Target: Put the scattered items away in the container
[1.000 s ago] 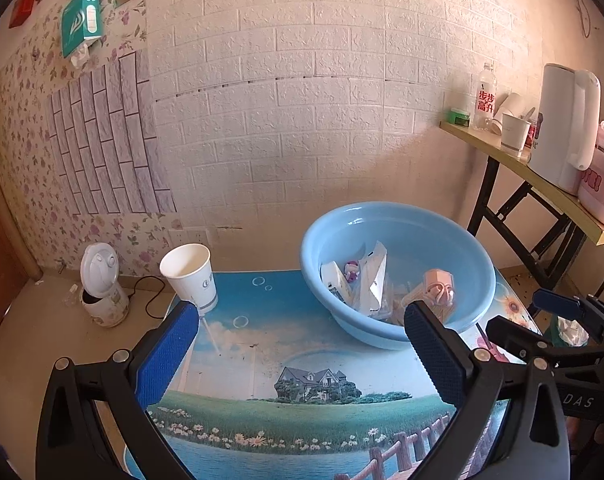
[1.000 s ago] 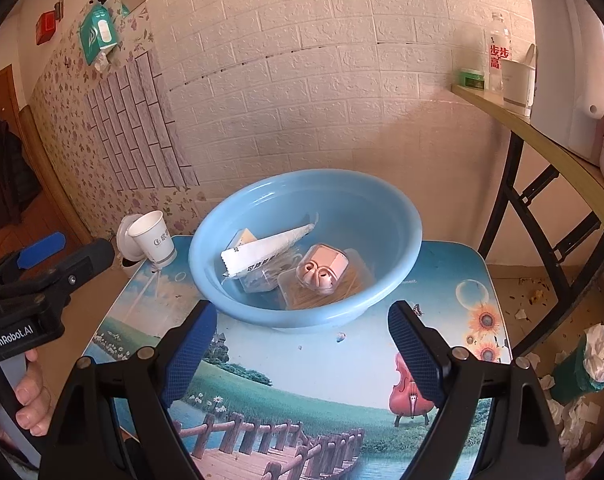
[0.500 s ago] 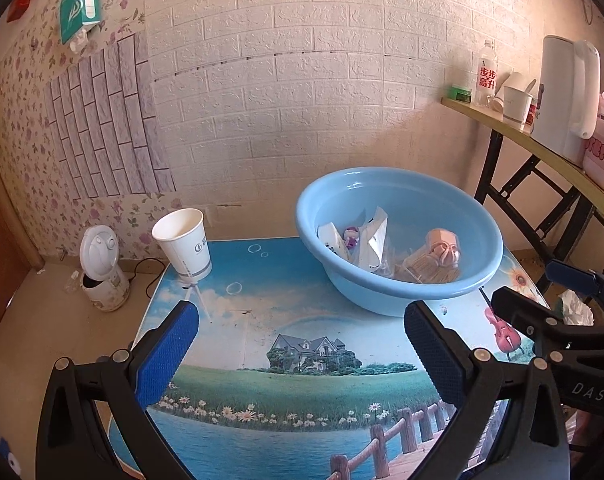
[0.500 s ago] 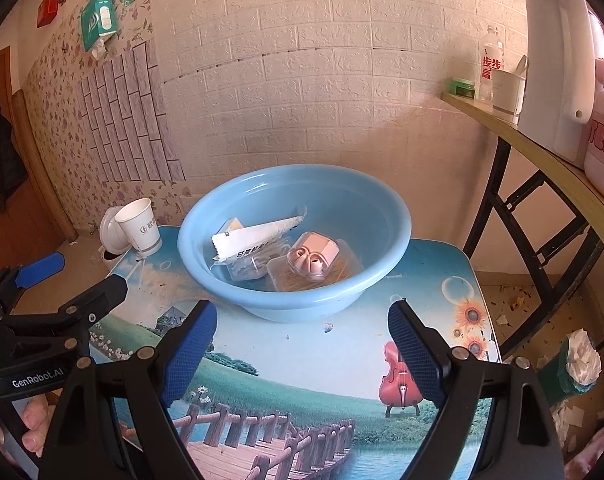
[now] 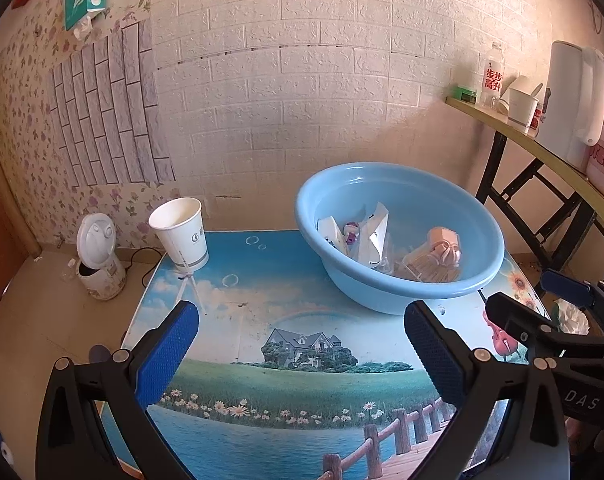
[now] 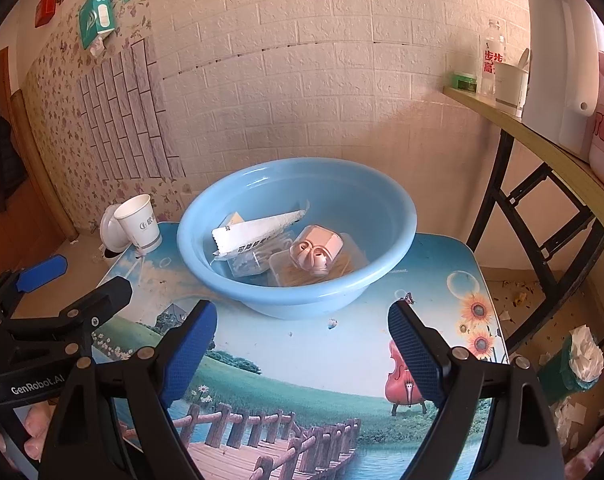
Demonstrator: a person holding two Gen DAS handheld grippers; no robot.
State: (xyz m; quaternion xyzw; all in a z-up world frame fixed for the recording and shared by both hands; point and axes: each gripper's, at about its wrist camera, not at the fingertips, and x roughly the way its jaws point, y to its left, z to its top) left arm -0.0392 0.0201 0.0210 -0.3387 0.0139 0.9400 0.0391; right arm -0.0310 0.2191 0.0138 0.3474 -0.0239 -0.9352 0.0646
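Left claw [image 5: 302, 344] & right claw [image 6: 302, 340] both wide open, nothing held, over table [image 6: 342, 360]. Blue basin [image 6: 398, 204] at far side holds packets, pink case [image 6: 316, 252]. Paper cup [image 5: 181, 232] far left.

Left gripper [image 5: 302, 344] and right gripper [image 6: 302, 338], side by side, both tilted downward, jaws spread wide, nothing between them. Fingers [image 6: 31, 426] clasp the left handle.
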